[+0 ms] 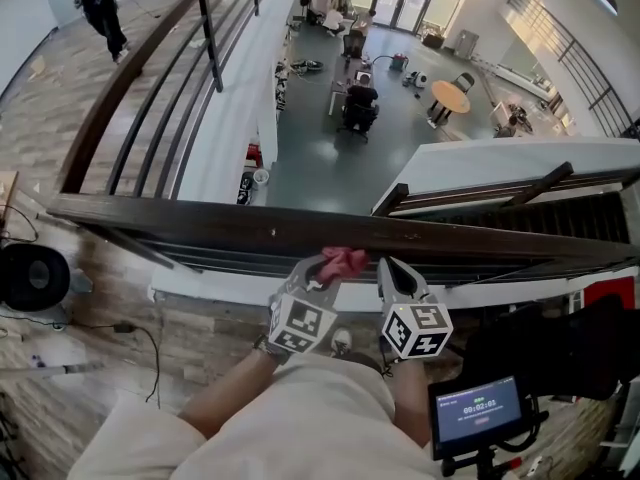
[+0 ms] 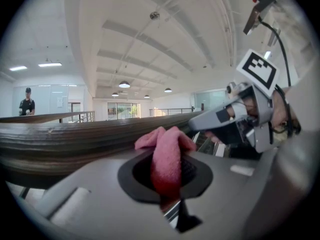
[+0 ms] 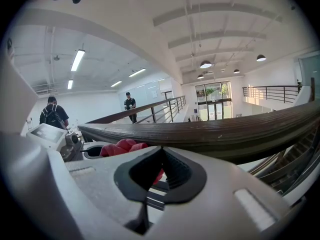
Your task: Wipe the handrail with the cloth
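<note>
Pinching pink cloth at handrail near edge: left claw; right claw closed, empty (rail runs free rightward).

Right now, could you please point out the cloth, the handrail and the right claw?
cloth (image 2: 167,156), left gripper view, its pinched middle fold.
handrail (image 1: 250,226), head view, its dark wooden top.
right claw (image 3: 160,151), right gripper view, where its tips meet.
</note>
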A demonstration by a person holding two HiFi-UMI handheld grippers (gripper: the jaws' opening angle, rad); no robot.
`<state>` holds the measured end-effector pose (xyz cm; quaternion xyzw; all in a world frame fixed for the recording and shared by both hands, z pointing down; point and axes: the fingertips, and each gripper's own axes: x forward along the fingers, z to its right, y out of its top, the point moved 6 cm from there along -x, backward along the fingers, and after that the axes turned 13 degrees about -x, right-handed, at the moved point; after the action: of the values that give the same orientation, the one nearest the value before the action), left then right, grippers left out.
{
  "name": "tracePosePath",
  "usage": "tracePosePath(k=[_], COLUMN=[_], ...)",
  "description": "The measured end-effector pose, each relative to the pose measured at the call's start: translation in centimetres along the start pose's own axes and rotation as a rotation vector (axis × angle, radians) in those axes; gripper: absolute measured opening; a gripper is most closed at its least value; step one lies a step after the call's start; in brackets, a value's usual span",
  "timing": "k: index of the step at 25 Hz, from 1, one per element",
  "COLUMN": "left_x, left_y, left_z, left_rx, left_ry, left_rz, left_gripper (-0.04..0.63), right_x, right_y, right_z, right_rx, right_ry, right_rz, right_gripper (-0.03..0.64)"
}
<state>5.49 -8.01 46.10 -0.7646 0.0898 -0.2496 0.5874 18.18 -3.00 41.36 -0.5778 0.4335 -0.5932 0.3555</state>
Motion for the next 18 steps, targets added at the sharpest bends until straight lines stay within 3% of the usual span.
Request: tracePosePath(k=[5,18], left_x=[-2.1,-3.5], left_y=[-1.6,-1.4], left_z=[-1.9,-3.7], left_rx=[-0.007,-0.013], left_ry=[0.001,0.014], left_rz=[0.003,0.012], left_gripper=[0.037,0.037], right_x=[0.8,1.2], right_y=[-0.8,-0.4], right_z=[-2.8,-4.7], right_rx=[-0.004,-0.009], right_ry=[-0.007,-0.015], right_rz=[-0.003,0.0], right_gripper=[0.003,0.003])
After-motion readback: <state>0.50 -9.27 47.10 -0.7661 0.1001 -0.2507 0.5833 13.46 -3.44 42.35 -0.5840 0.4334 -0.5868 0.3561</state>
